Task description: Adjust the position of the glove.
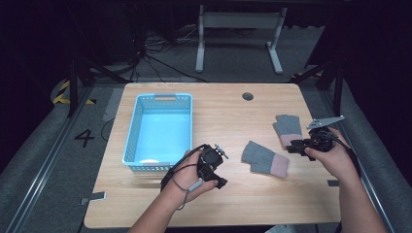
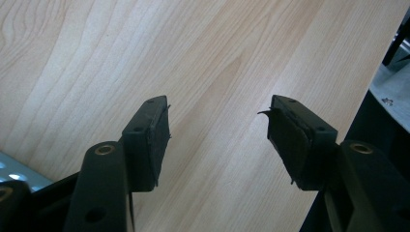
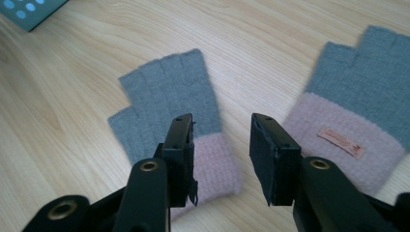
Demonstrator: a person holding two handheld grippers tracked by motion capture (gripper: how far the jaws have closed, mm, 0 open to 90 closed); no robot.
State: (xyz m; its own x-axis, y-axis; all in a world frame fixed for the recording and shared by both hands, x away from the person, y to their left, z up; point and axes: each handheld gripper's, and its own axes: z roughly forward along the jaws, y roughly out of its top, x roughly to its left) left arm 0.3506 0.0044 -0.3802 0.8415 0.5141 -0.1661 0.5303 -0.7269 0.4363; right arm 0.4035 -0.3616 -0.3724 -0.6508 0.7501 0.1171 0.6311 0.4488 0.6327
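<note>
Two grey-and-pink fingerless gloves lie flat on wooden surface (image 1: 228, 116), near glove (image 3: 169, 101) mid-surface, far glove (image 3: 360, 96) beside it, apart. Right claw (image 3: 220, 145) released, hovering over cuffs. Left claw (image 2: 217, 135) released, empty, near blue basket (image 1: 133, 126).

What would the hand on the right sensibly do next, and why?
Probably lower the right gripper onto a glove's pink cuff and close. Its jaws stand open and empty above the nearer glove, with the second glove beside it, and the blue basket stands empty.
</note>
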